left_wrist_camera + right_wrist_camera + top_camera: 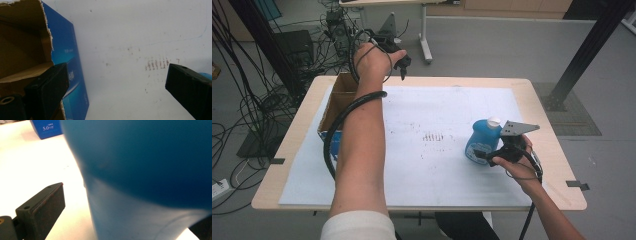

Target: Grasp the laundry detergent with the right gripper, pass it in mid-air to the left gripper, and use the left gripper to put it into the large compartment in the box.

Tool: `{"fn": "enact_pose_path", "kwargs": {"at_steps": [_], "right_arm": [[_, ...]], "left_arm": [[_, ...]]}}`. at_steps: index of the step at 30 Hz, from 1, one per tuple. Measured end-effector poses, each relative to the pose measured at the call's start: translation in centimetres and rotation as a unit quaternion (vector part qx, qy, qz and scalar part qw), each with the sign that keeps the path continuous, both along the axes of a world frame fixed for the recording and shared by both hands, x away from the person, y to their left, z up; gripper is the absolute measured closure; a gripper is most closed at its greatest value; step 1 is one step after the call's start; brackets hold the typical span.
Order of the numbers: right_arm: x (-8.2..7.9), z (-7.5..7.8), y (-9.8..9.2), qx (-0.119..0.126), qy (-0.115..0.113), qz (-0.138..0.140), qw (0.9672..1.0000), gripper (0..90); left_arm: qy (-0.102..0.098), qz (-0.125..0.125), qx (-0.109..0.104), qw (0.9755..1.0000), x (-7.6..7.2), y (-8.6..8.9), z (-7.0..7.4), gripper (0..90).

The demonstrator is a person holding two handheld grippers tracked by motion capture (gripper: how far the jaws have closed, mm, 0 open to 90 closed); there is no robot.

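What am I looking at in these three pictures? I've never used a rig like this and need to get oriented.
There is no robot arm: a person holds a two-jaw gripper in each hand. The high view looks down on the table from above the person. The other two views come from cameras riding on each gripper, looking along its black jaws.

A white sheet covers the table. An open cardboard box with blue sides stands at the left, and a blue bottle with a white cap at the right.

The left gripper is raised near the far edge, jaws wide apart and holding nothing. The right gripper is at the bottle, which sits between its jaws; whether they press it, I cannot tell.
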State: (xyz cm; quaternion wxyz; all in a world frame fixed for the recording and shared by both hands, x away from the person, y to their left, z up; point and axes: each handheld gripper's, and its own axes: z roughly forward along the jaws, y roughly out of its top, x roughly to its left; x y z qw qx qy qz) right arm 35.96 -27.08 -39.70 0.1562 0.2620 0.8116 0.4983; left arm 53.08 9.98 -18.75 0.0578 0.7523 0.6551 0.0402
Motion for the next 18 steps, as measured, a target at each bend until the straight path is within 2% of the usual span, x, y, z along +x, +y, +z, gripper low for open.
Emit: {"fn": "enact_pose_path", "kwargs": {"at_steps": [18], "right_arm": [[-0.01, 0.03, -0.30, -0.003, -0.005, -0.005, 1.0000, 1.1]], "left_arm": [[-0.005, -0.005, -0.005, 1.0000, 0.18, -0.47, 0.20, 5.6]]}}
